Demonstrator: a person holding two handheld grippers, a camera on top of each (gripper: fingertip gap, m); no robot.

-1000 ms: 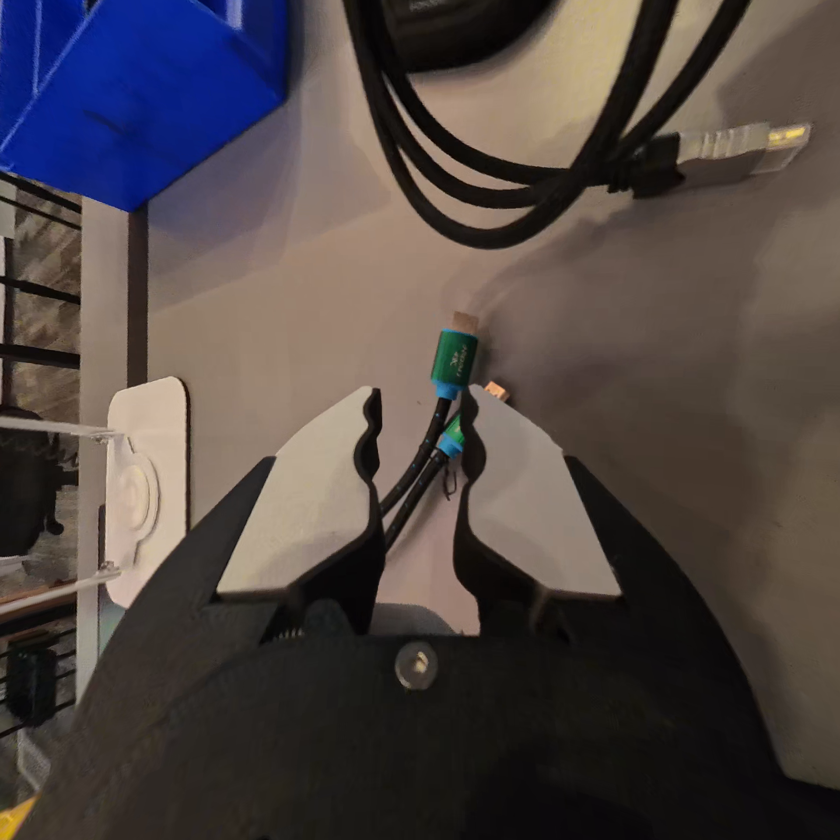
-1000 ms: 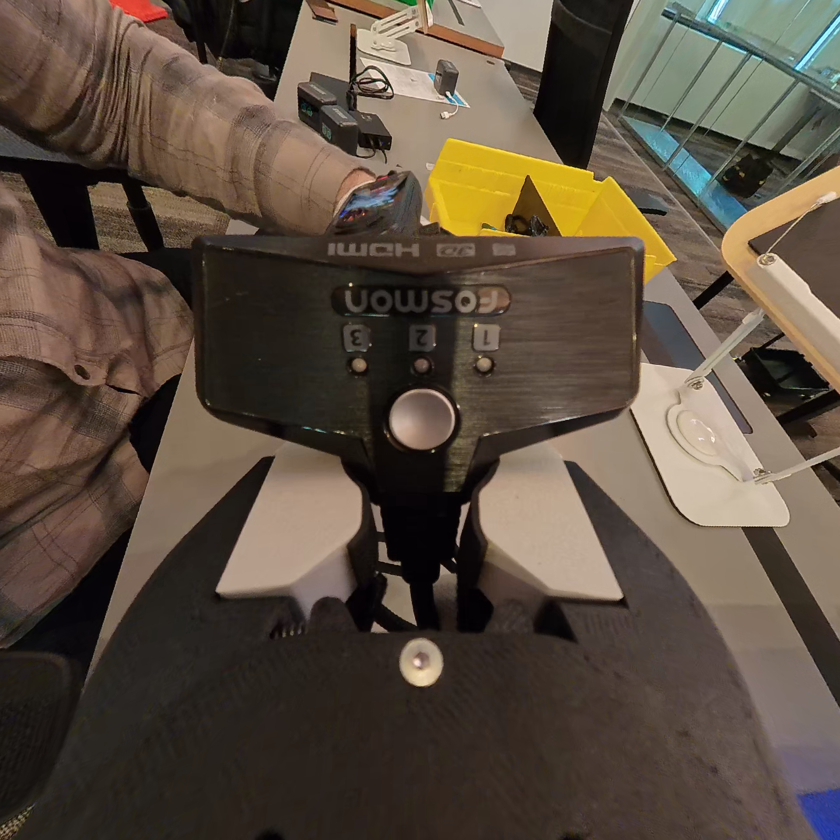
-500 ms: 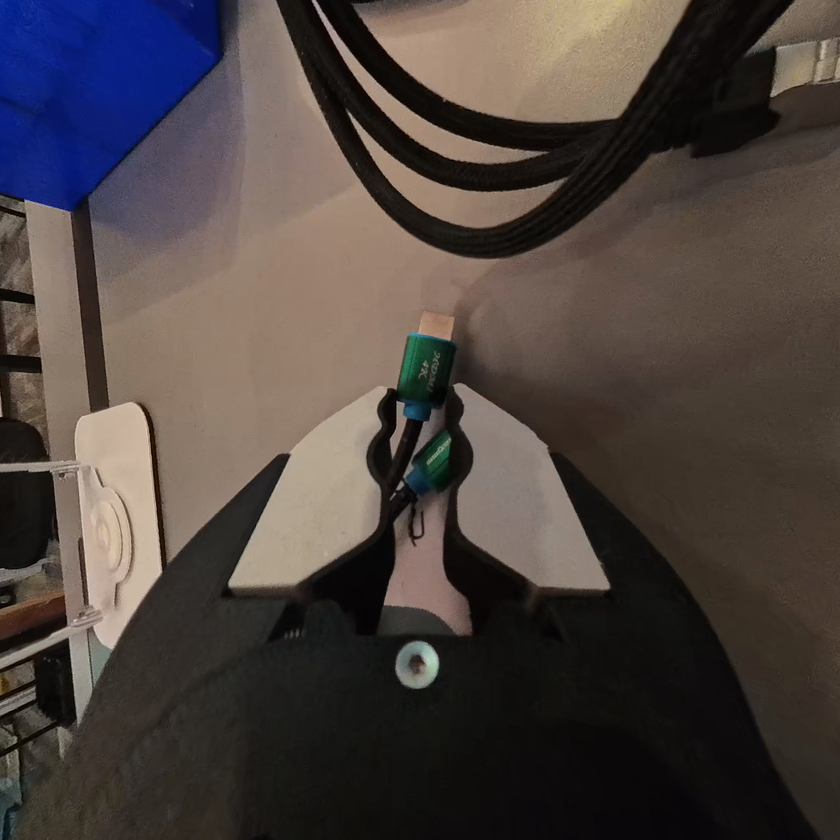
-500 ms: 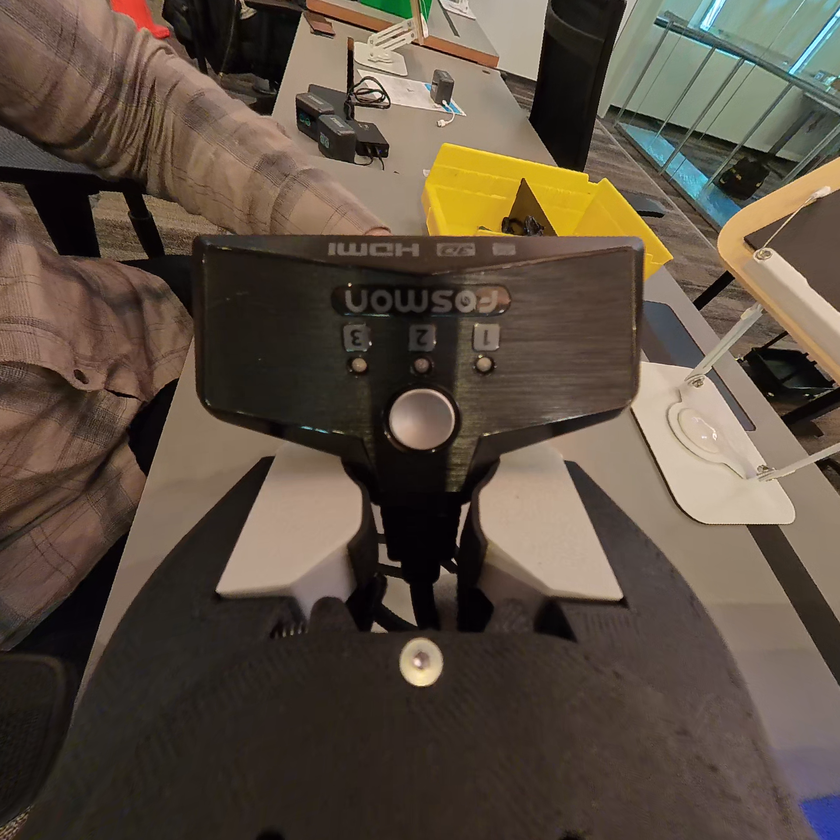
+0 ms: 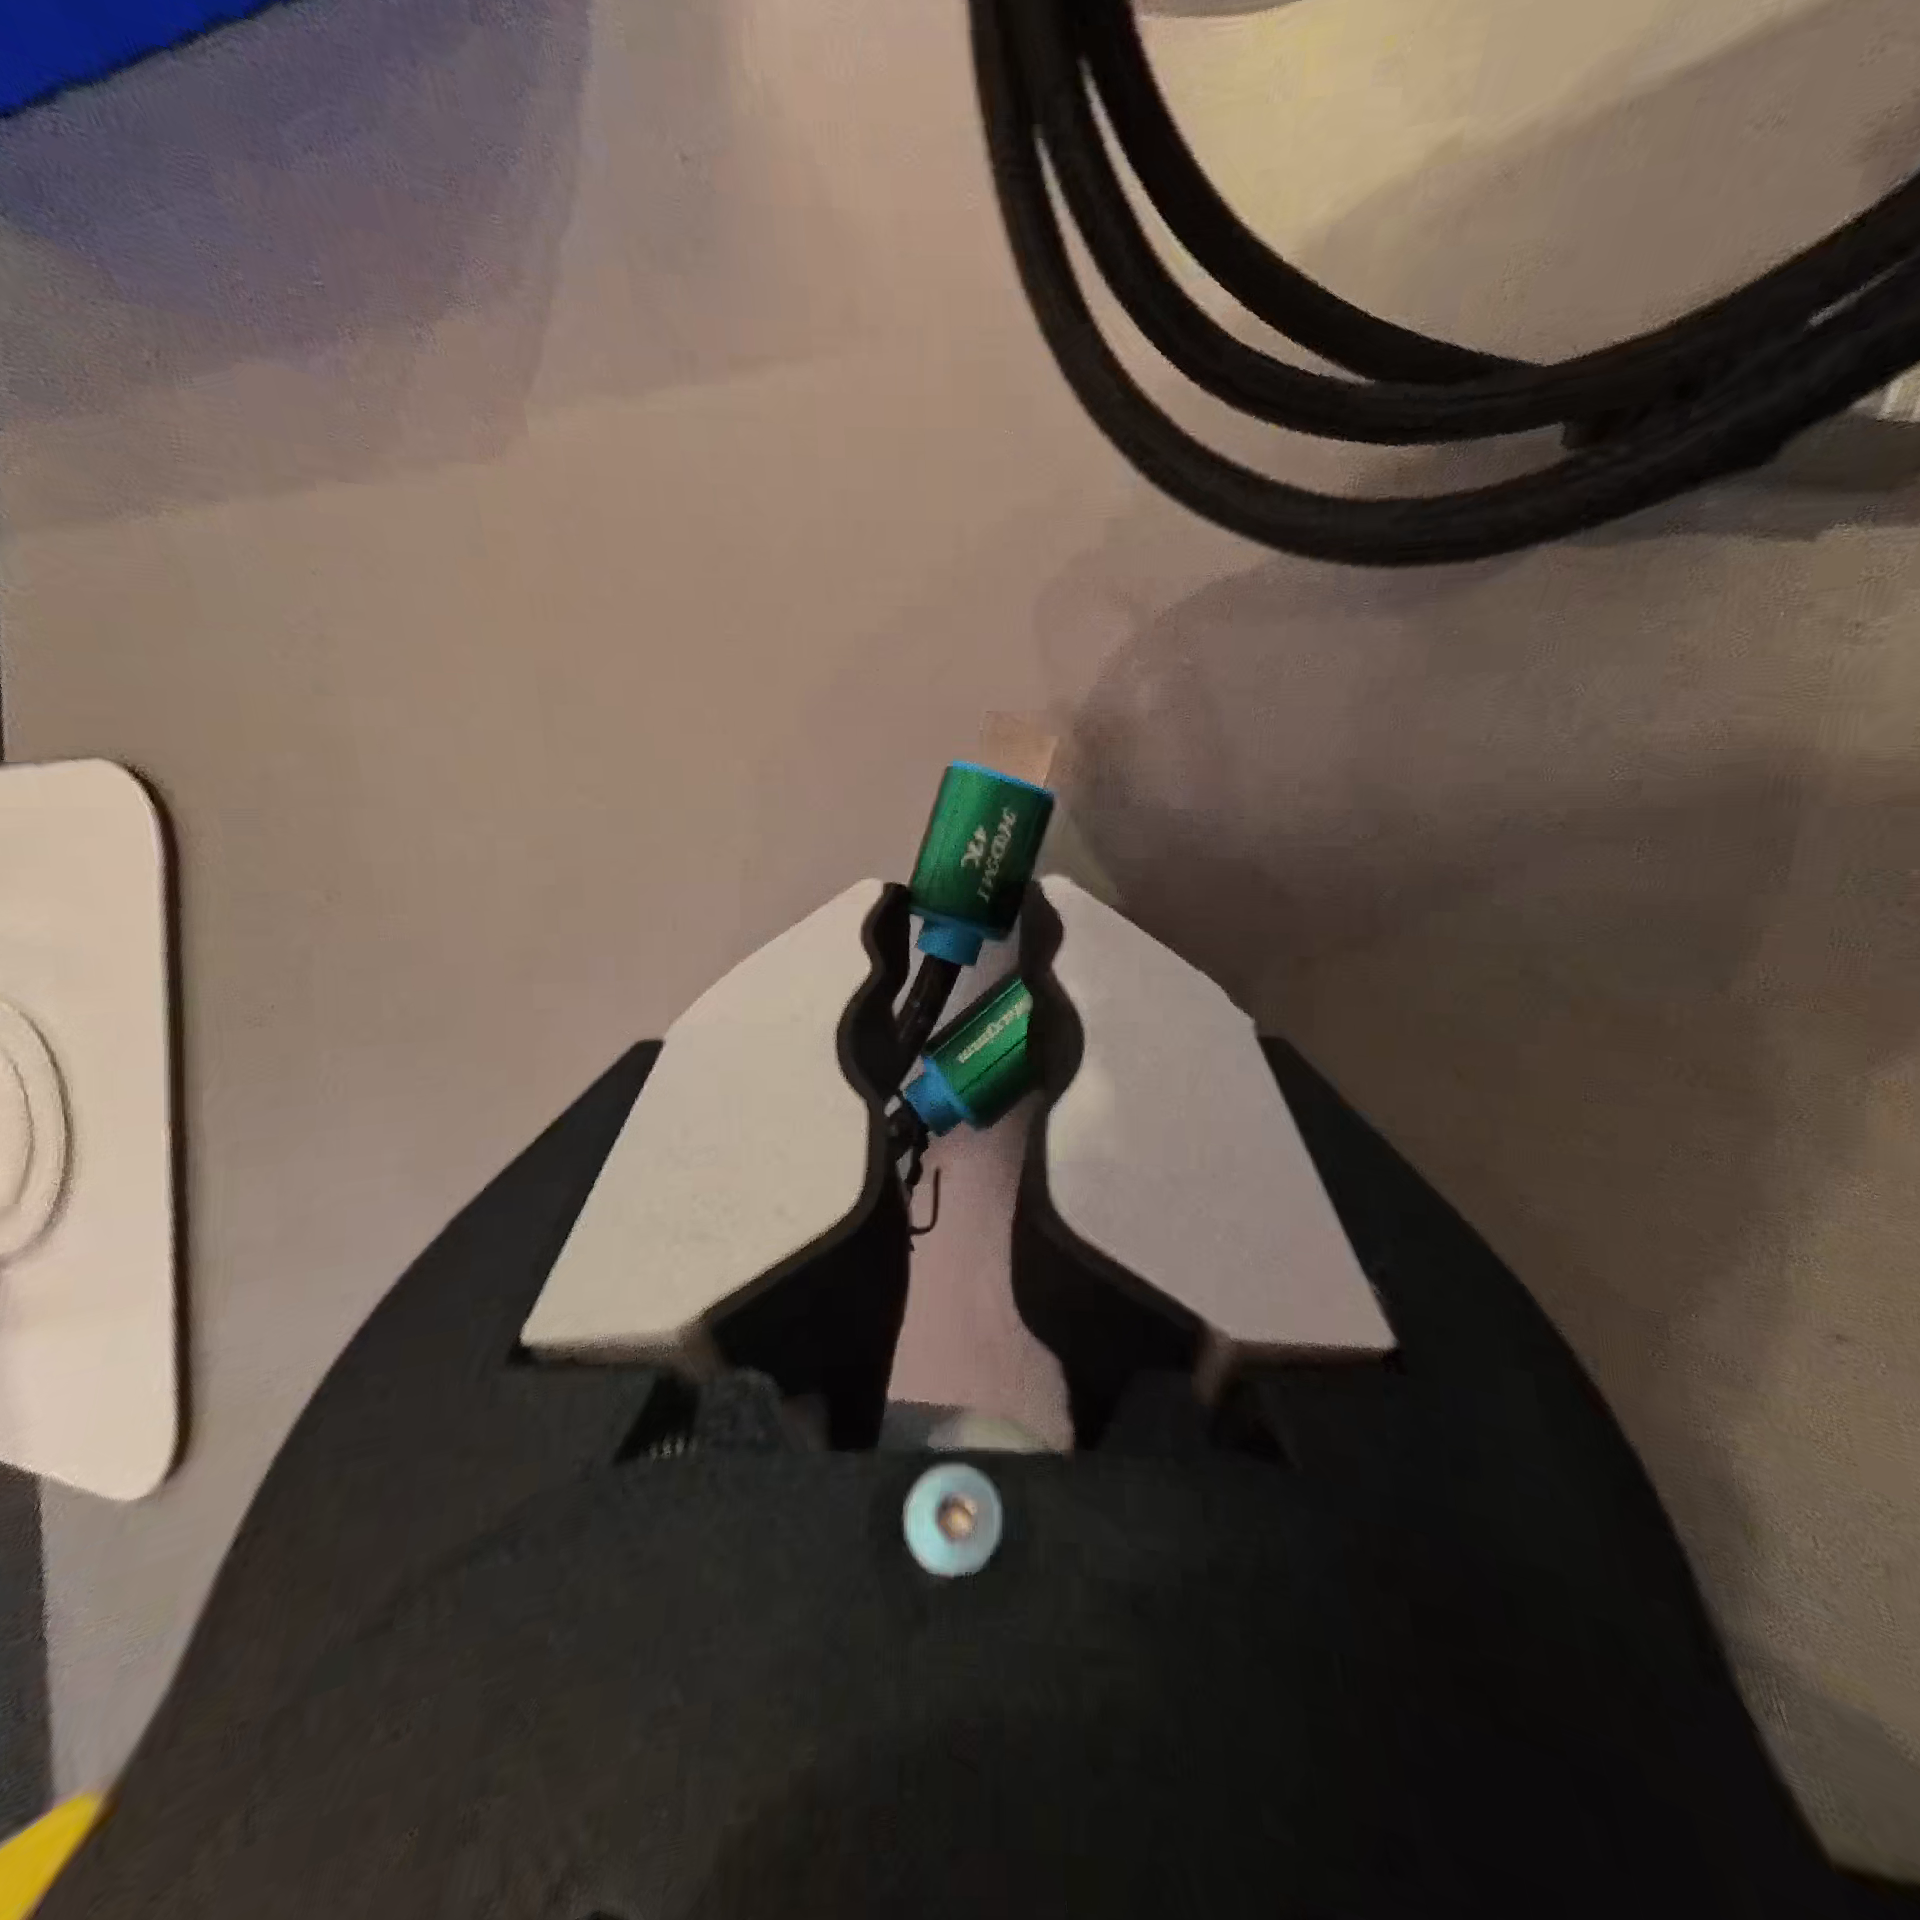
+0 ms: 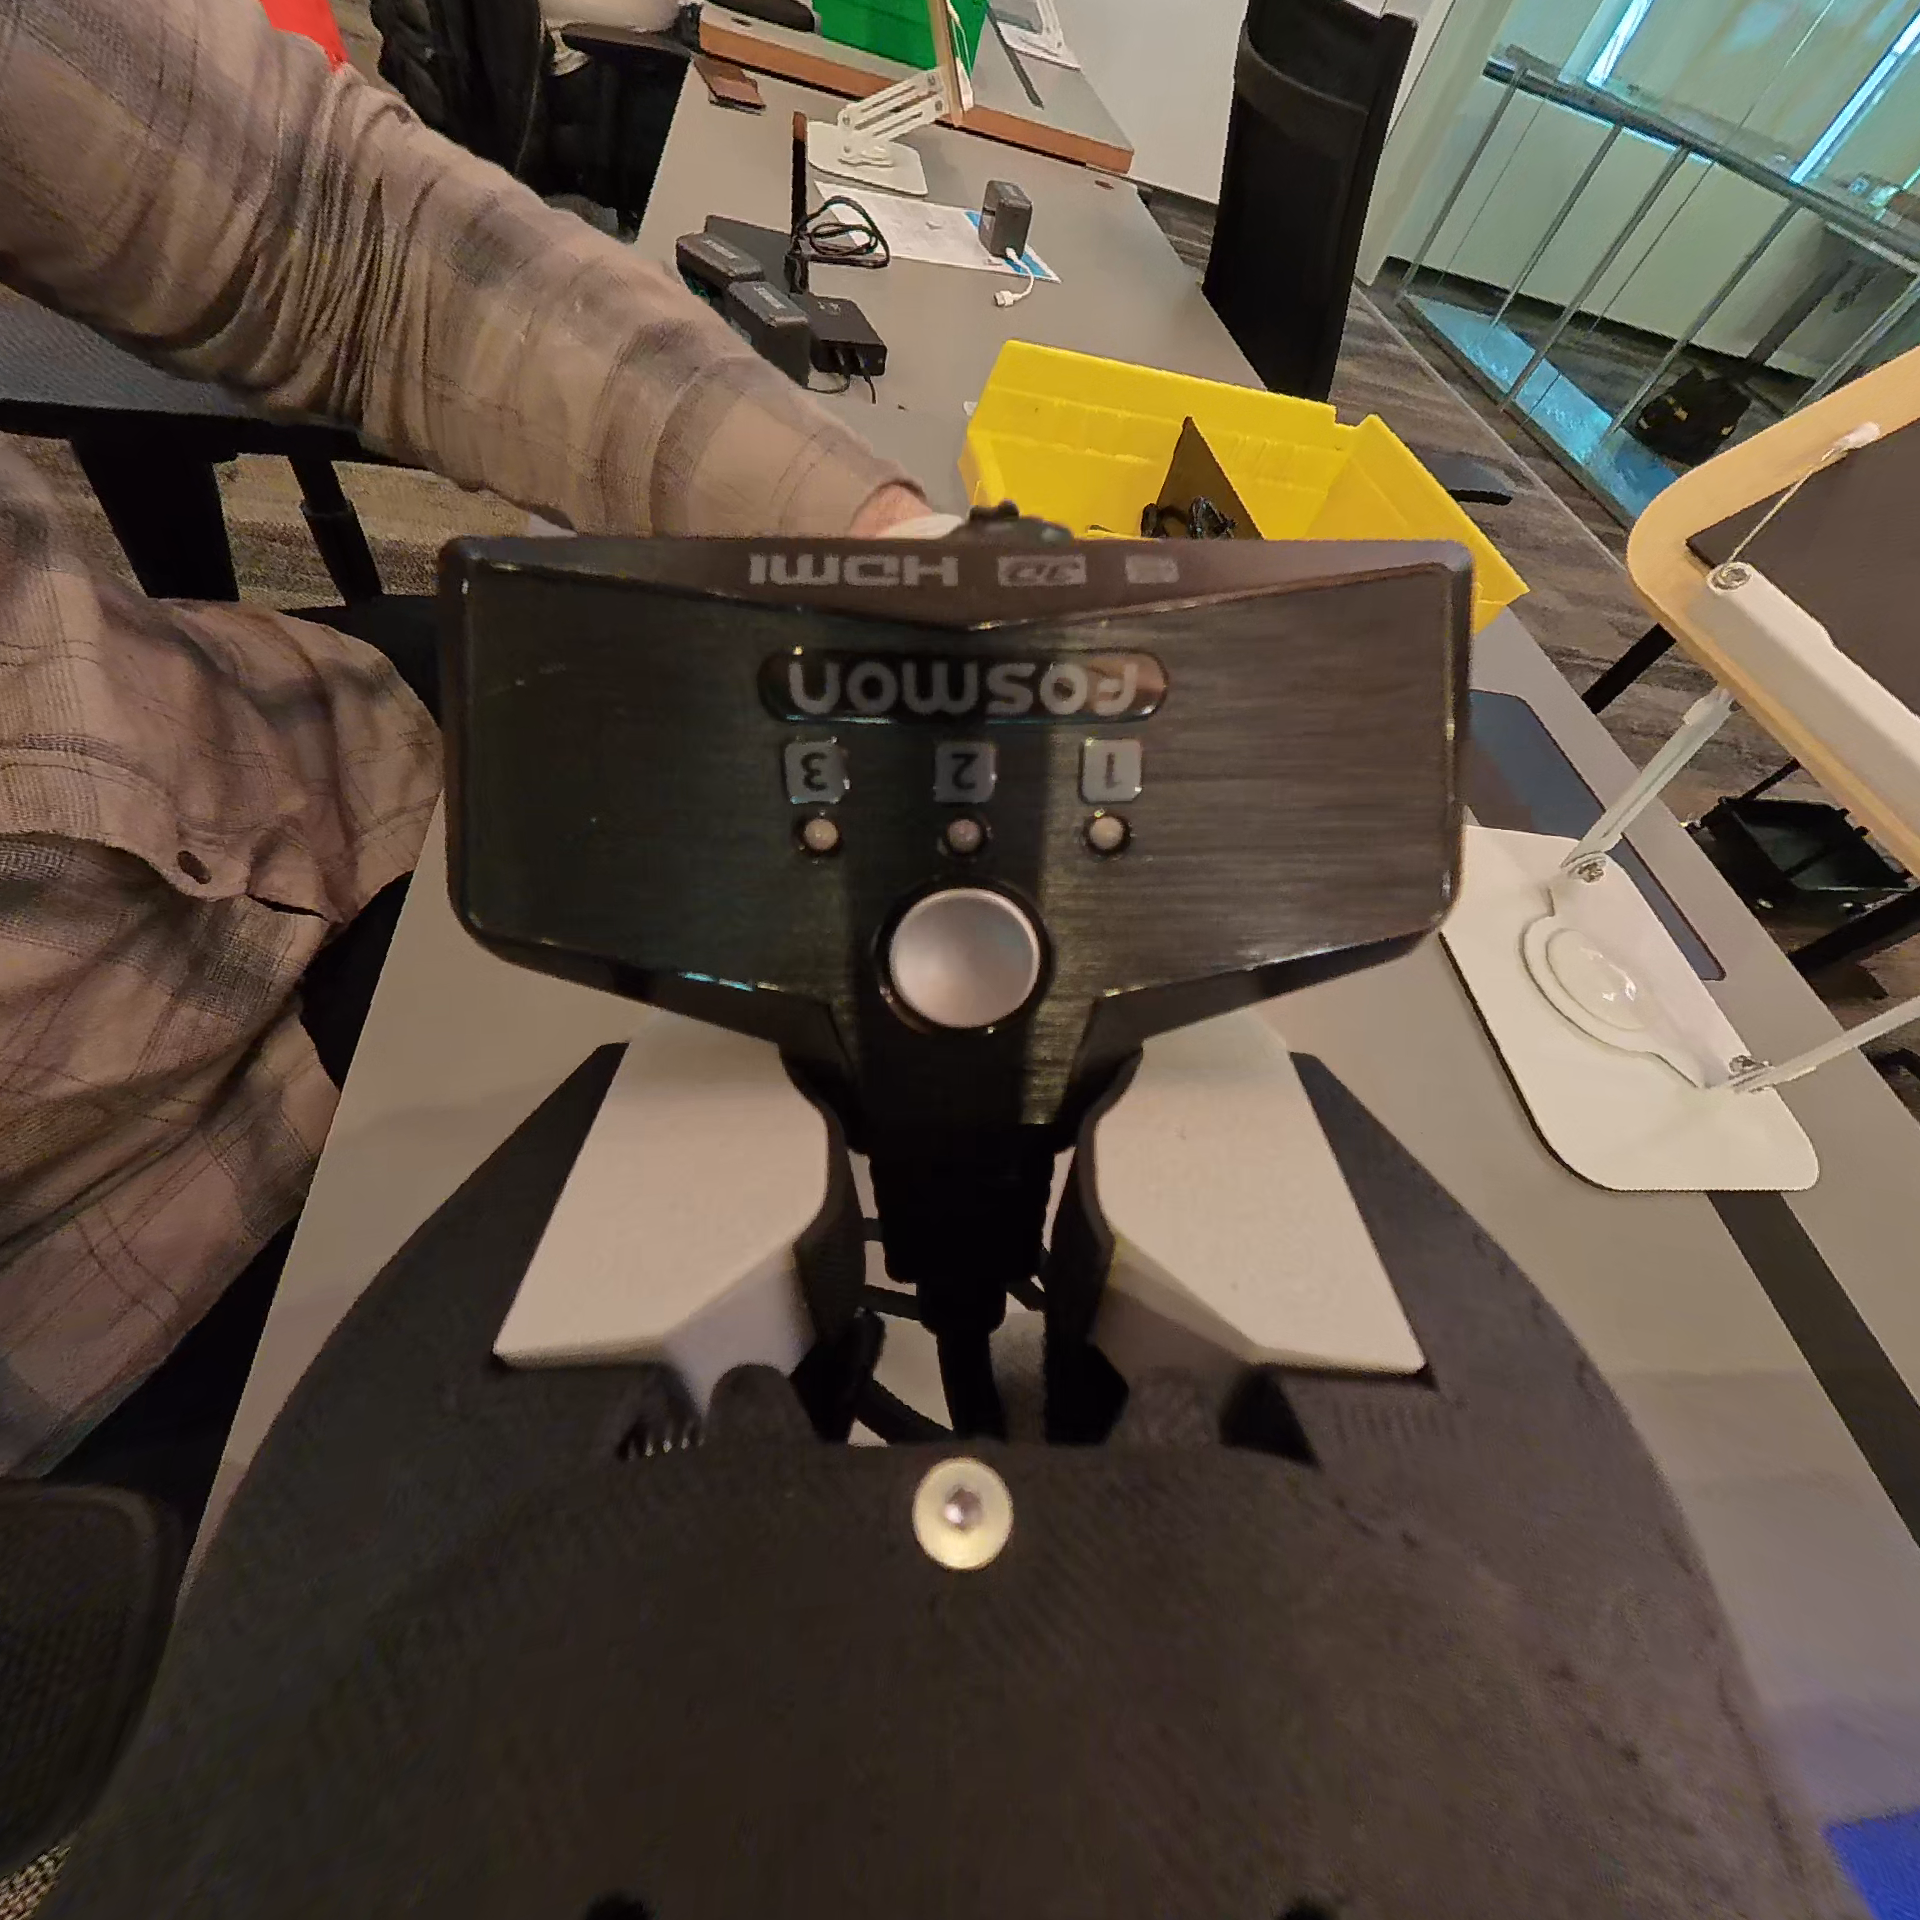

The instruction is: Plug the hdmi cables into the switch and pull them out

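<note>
Grey bench (image 5: 623, 623) lies below: the left claw (image 5: 961, 899) has closed on the green HDMI plug (image 5: 982, 847), so insertion can follow; the right claw (image 6: 961, 1081) stays clenched on the switch (image 6: 956, 769).

**Switch held up, green plugs pinched at the table**

The black brushed-metal HDMI switch (image 6: 956, 769) stands nearly upright, its narrow stem clamped between white fingers, three small lamps and a round silver button facing the camera. Two green-shelled HDMI plugs with blue collars: the upper plug (image 5: 979, 850) points its metal tip away; the lower plug (image 5: 977, 1062) tilts right, wedged between fingers.
</note>
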